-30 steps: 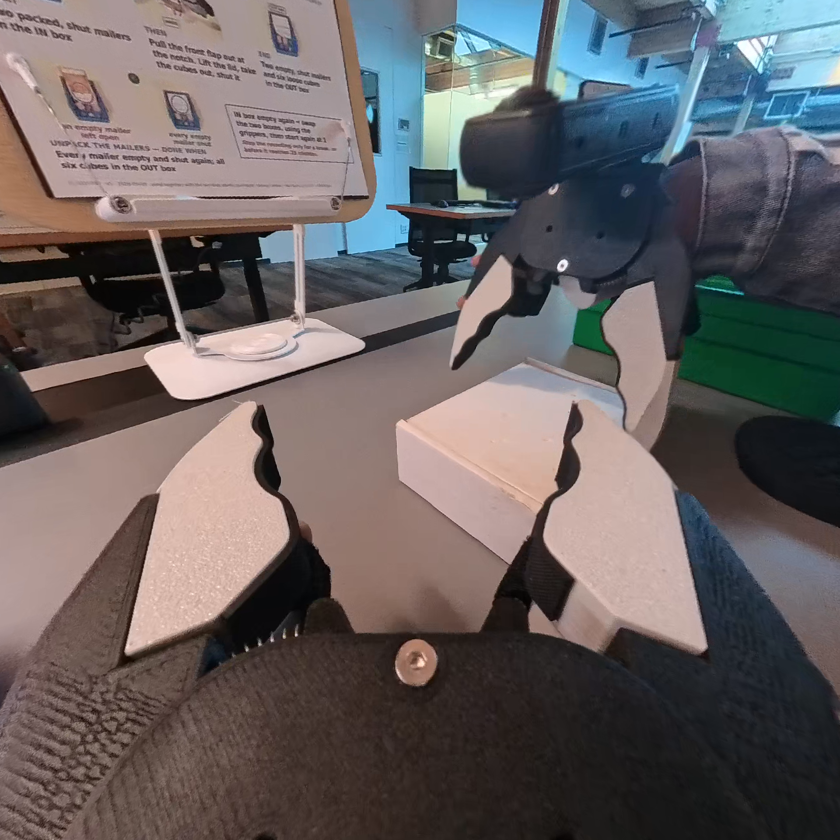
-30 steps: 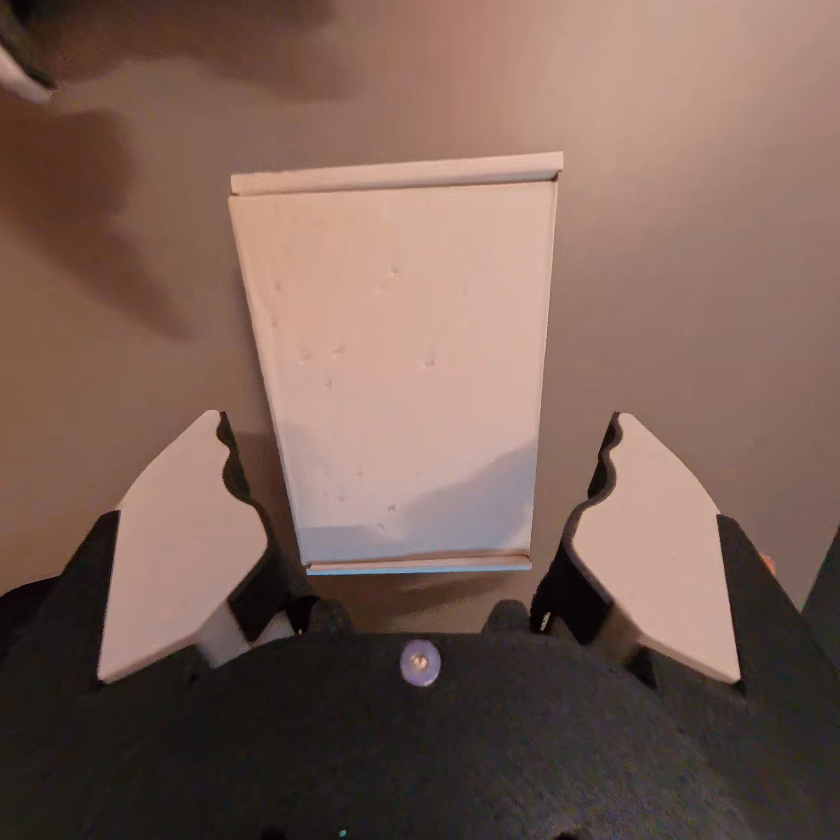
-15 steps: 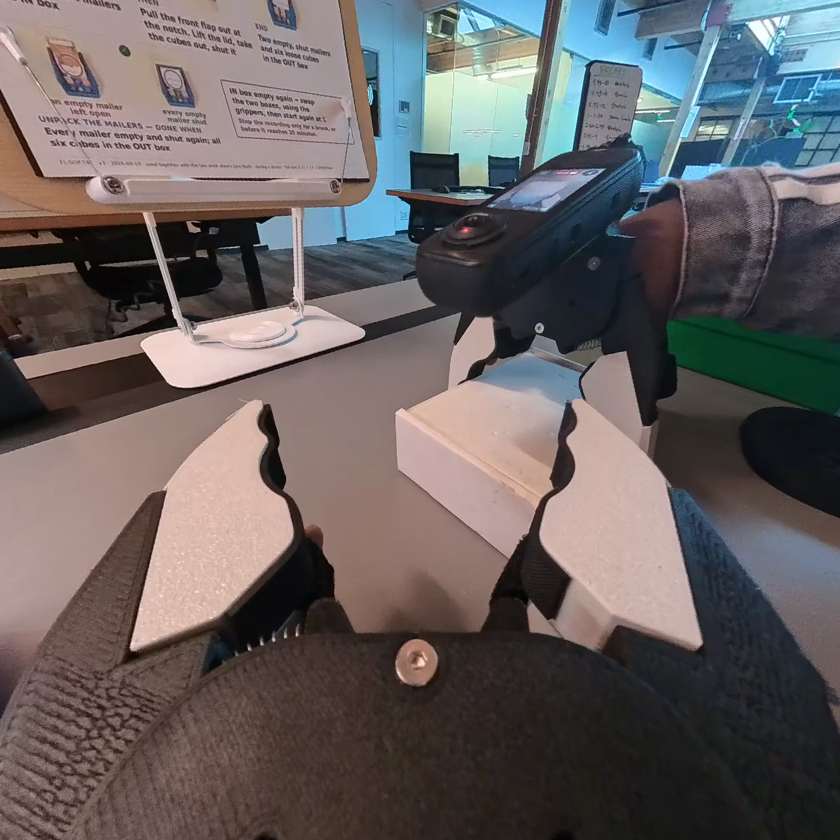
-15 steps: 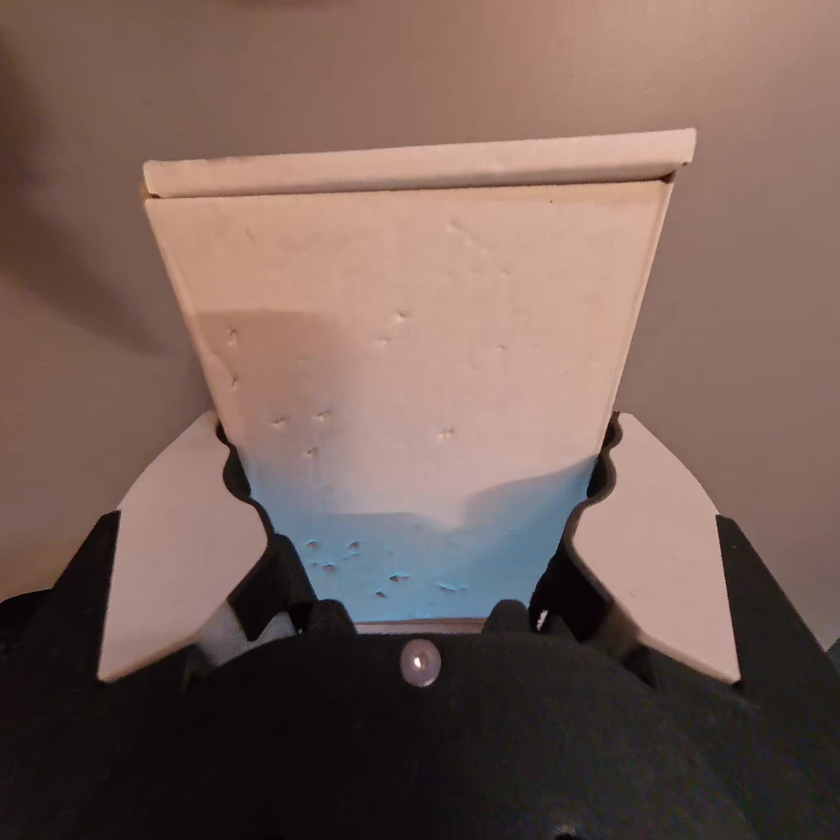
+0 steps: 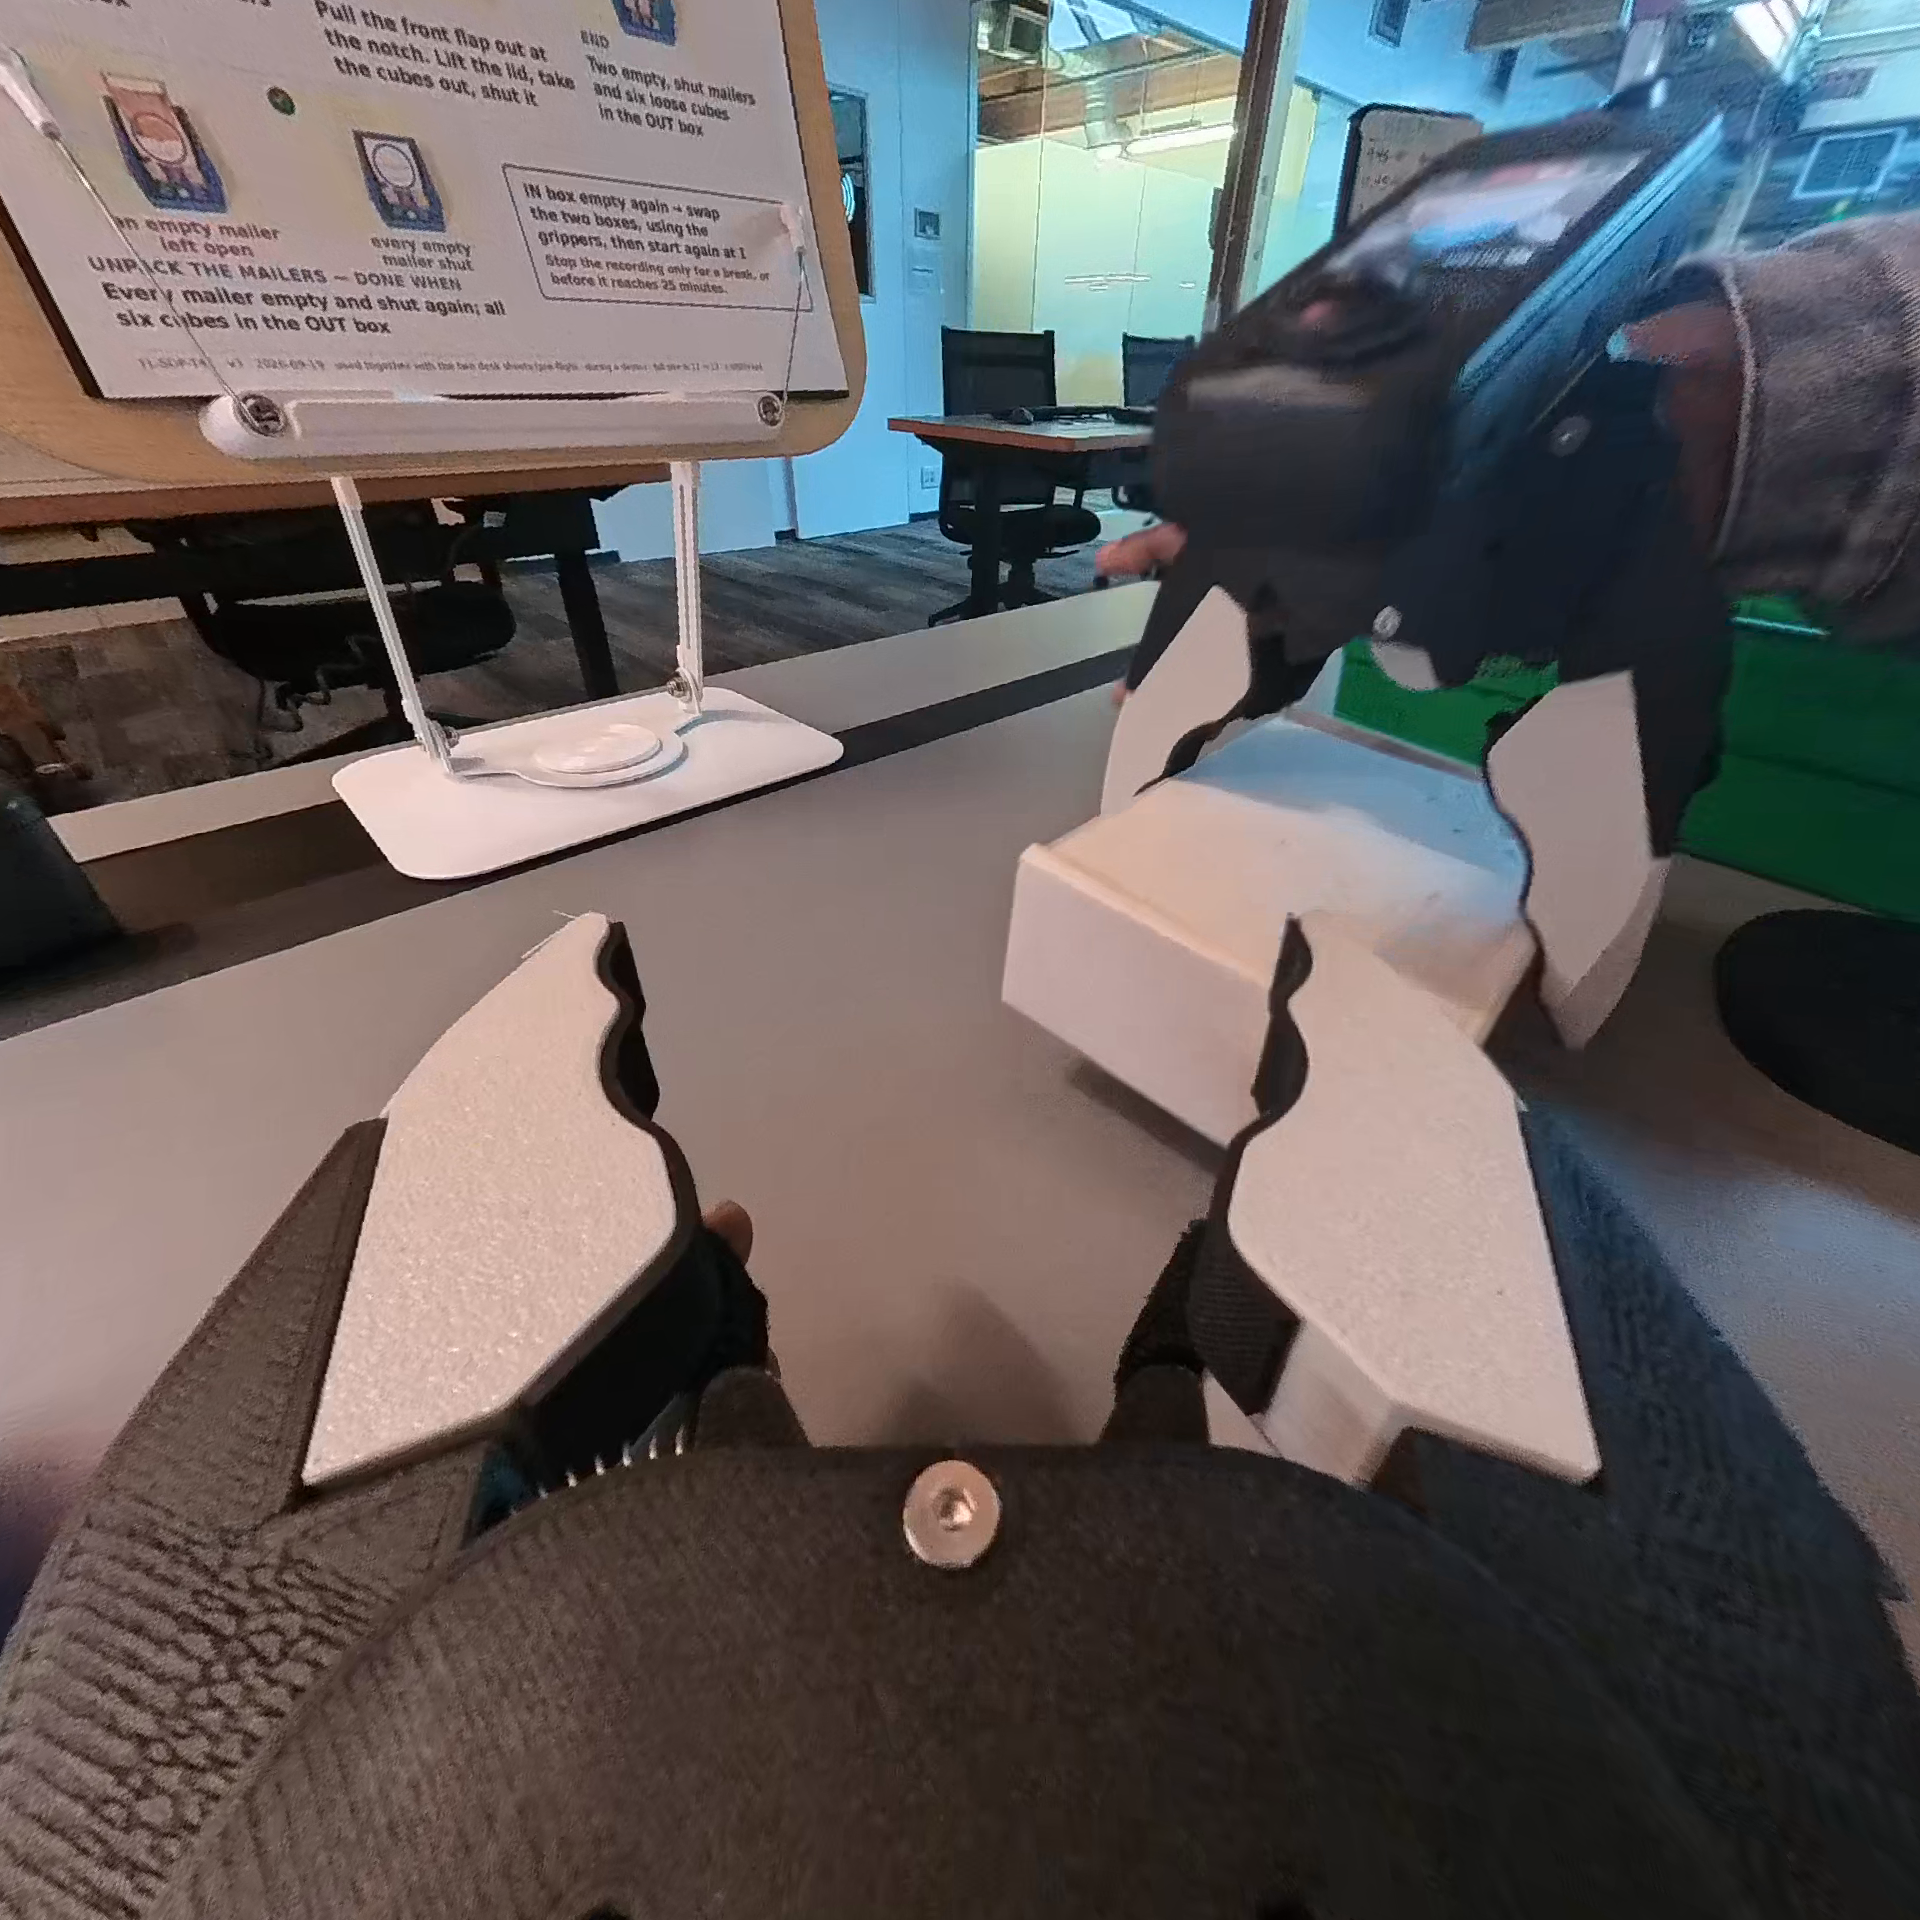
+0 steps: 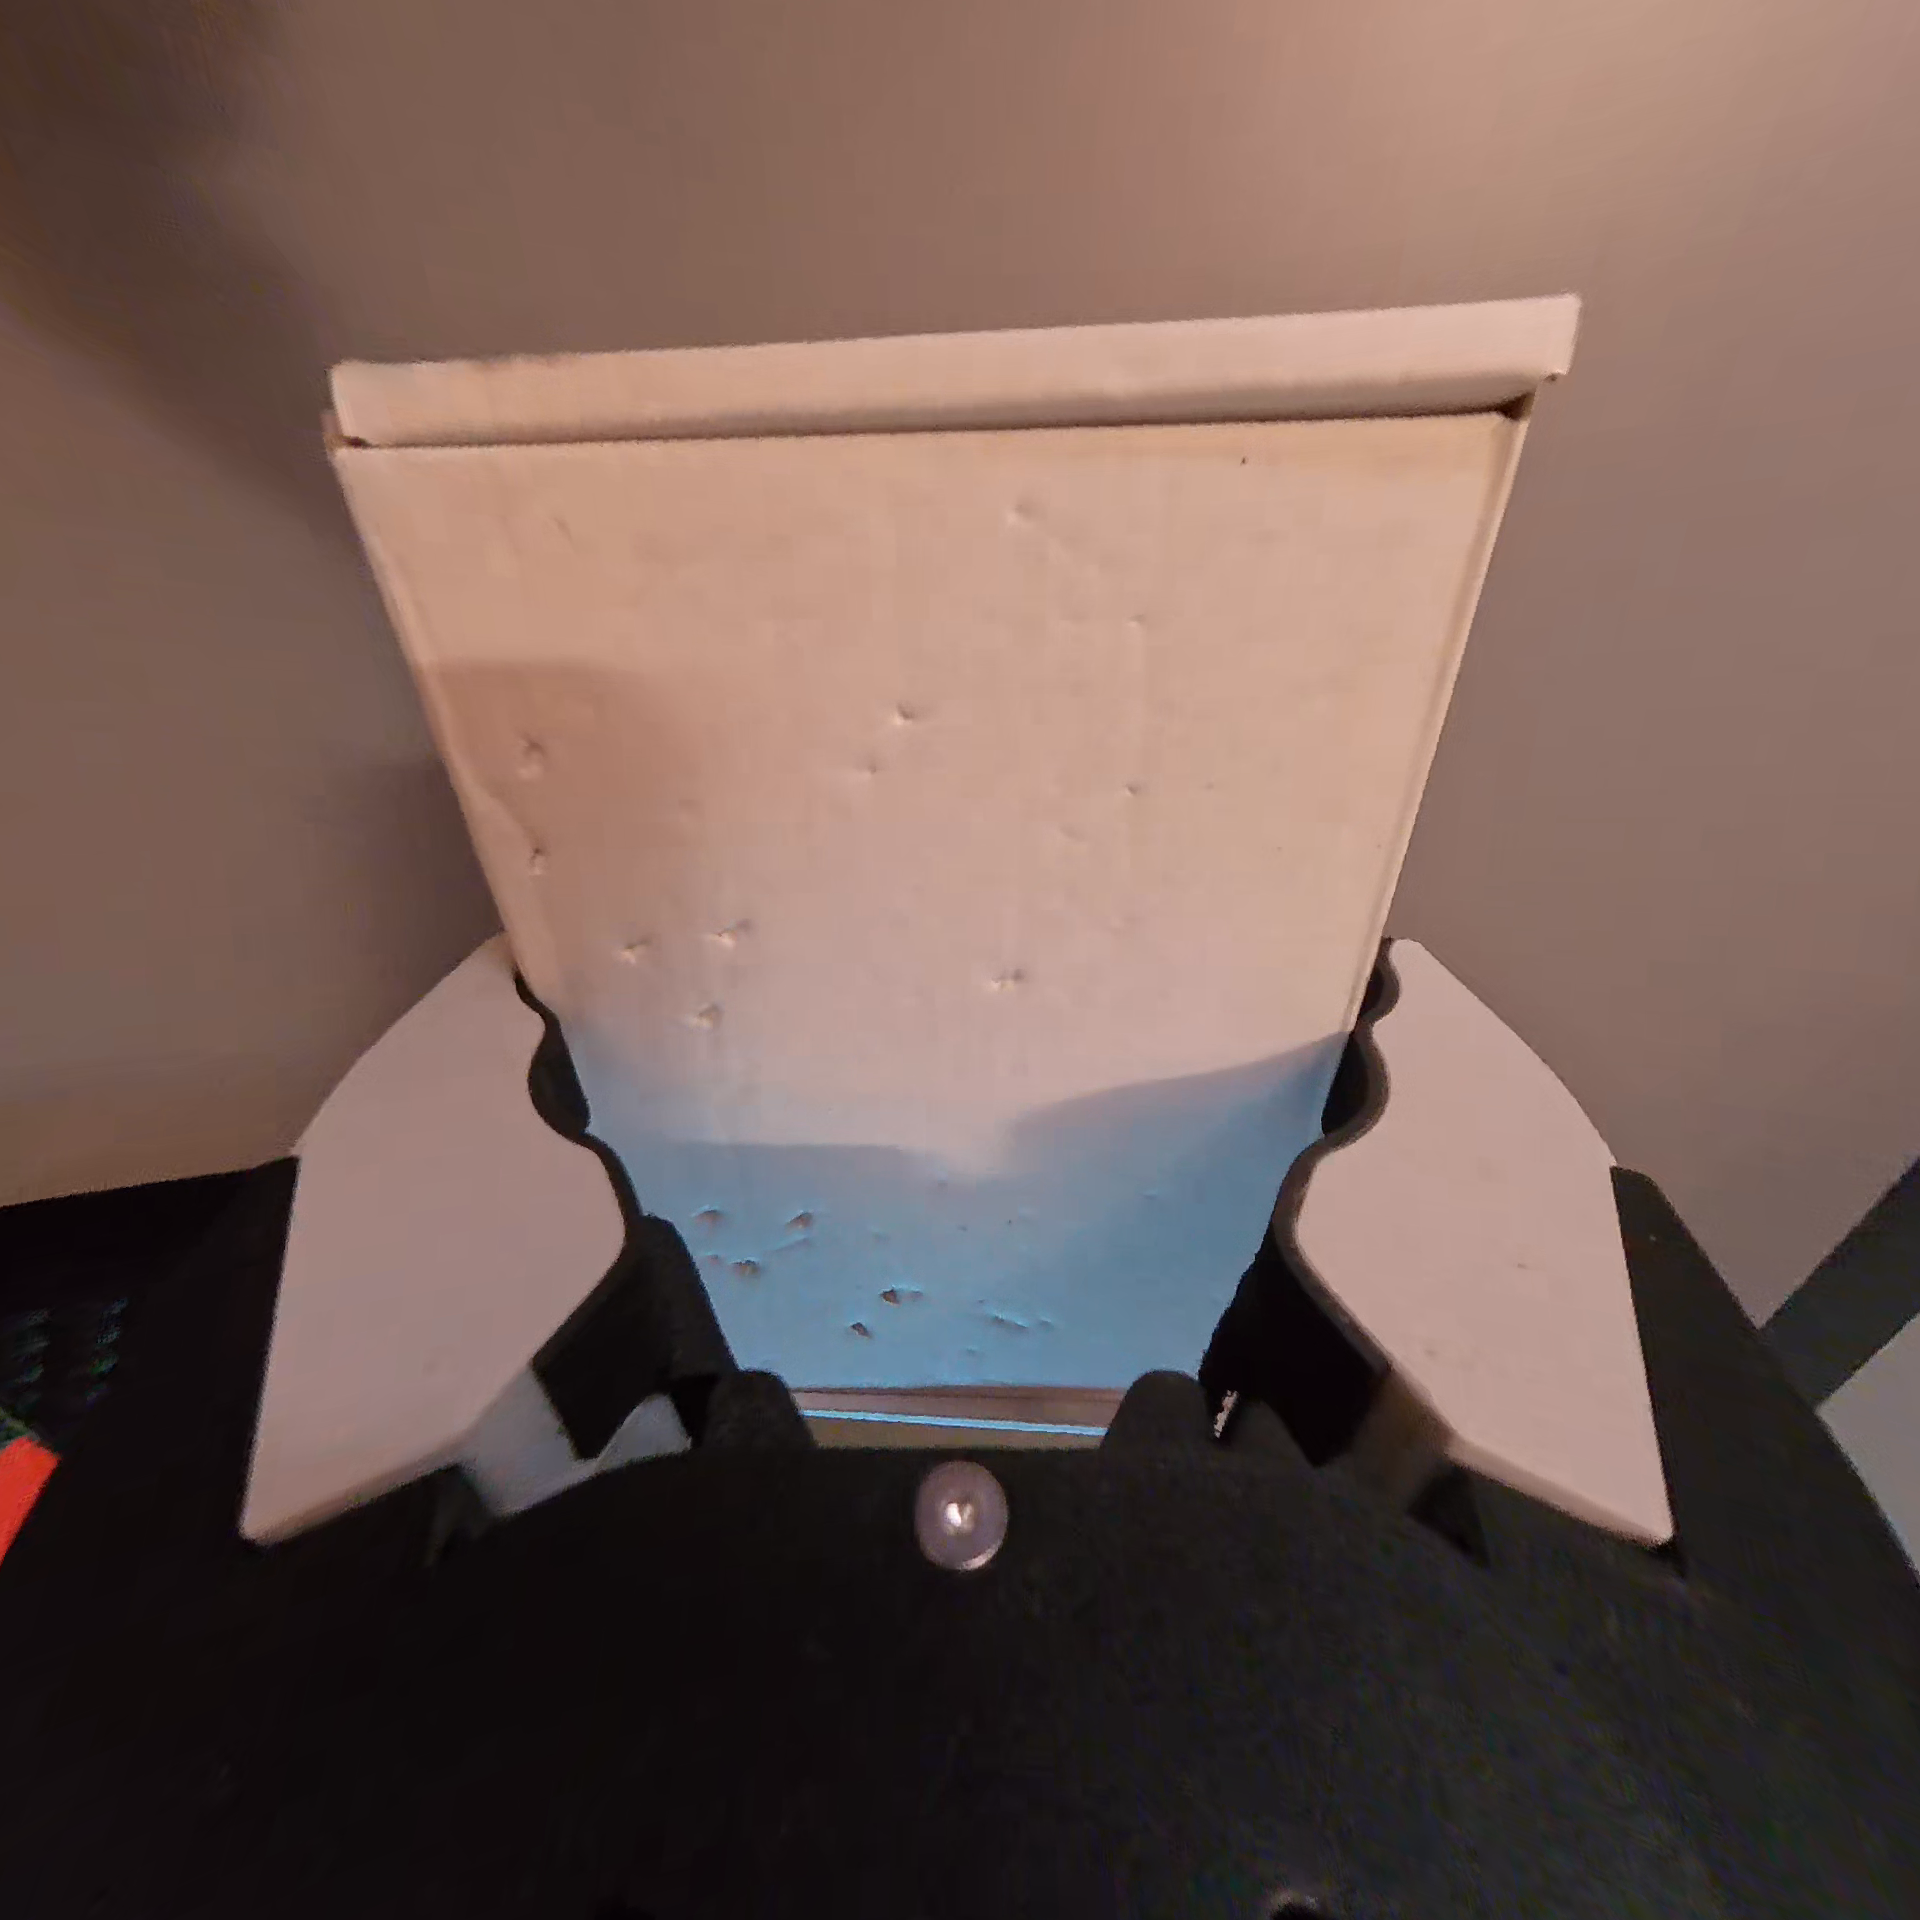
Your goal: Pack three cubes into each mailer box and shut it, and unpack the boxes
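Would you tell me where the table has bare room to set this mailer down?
Bare grey table lies between the stand base, the left gripper and the mailer box. It is crowded on the box's far side: the right gripper, green bin.

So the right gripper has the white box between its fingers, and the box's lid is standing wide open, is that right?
Not quite. The right gripper does have the white mailer box between its fingers, but the lid is shut, lying flat on top. The right wrist view shows the closed top from above, and the left wrist view shows the box closed from the side.
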### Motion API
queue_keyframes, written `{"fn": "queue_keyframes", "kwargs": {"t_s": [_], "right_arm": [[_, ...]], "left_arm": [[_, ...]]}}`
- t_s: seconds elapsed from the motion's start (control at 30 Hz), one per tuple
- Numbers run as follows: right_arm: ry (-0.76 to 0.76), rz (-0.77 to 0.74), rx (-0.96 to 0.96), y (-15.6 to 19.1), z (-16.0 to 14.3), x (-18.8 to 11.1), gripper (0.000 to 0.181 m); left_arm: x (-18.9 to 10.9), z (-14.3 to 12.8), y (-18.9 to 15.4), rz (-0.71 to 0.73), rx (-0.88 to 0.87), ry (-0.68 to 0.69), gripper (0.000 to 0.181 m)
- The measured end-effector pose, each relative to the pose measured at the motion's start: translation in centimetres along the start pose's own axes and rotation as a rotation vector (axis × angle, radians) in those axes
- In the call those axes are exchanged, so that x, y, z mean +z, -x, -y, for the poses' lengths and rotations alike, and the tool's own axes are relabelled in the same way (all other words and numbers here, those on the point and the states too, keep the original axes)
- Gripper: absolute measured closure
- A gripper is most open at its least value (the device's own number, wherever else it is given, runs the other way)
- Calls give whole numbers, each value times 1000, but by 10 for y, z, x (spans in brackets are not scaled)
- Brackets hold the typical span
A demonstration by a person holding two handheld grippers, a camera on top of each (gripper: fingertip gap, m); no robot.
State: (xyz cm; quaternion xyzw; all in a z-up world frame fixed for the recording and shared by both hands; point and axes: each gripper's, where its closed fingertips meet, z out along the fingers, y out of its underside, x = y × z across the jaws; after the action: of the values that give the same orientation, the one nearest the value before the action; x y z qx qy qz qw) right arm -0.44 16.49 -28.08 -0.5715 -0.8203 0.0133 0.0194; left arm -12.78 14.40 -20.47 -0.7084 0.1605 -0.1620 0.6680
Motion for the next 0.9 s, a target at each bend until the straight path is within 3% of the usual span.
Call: {"fn": "queue_keyframes", "kwargs": {"t_s": [0.1,0.23,0.53,0.73,0.9], "right_arm": [[1,-17,8,6,-15,-18,41],[14,-50,34,23,-58,-52,41],[123,-191,270,59,-224,-114,41],[174,-197,398,89,-318,-112,41],[210,-161,454,103,-360,-89,43]], "left_arm": [[1,-3,0,2,13,13,67],[1,-5,-2,-6,22,25,67],[4,-12,2,9,37,54,68],[5,-14,4,18,31,61,68],[5,-15,5,18,29,65,68]]}}
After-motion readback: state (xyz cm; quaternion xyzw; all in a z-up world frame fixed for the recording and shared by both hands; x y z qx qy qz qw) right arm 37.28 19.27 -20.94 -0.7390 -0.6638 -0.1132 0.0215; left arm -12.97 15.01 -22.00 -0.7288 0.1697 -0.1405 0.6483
